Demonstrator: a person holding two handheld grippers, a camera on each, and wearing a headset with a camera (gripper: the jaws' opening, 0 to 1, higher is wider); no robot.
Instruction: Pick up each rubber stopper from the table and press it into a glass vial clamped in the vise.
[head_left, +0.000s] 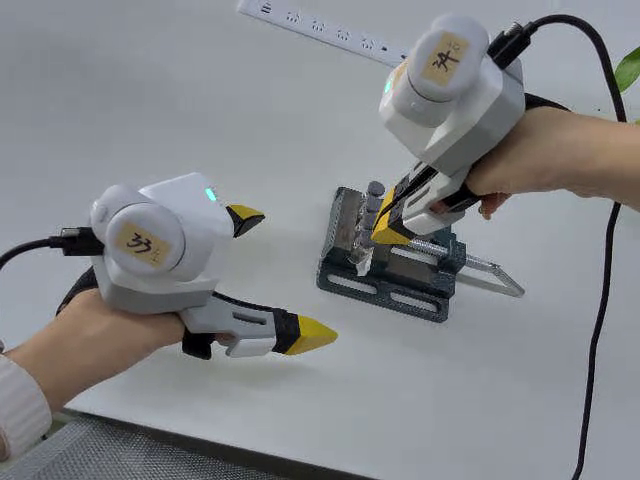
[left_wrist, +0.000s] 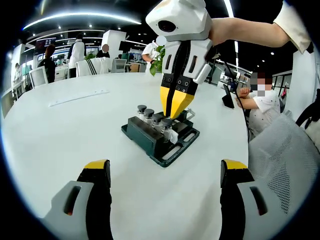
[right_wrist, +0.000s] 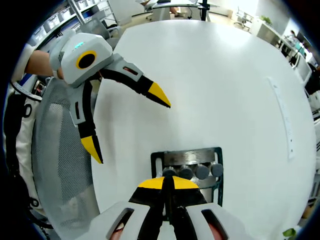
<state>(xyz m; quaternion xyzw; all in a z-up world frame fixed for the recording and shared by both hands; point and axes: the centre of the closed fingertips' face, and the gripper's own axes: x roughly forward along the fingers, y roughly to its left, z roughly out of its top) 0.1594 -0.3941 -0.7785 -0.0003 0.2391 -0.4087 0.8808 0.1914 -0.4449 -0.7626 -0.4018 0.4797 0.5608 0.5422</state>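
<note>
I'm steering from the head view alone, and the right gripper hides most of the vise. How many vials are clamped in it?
Observer: Four vials stand in a row in the vise, as the left gripper view shows.
Operator: Is any of them unstoppered?
Observer: No. From above, the right gripper view shows dark stoppers on all four.
Operator: Where are the right gripper's tips?
Observer: The right gripper has its jaws closed, and its tips are right at the end stopper, leftmost in that view. I can't tell whether they touch it.
</note>
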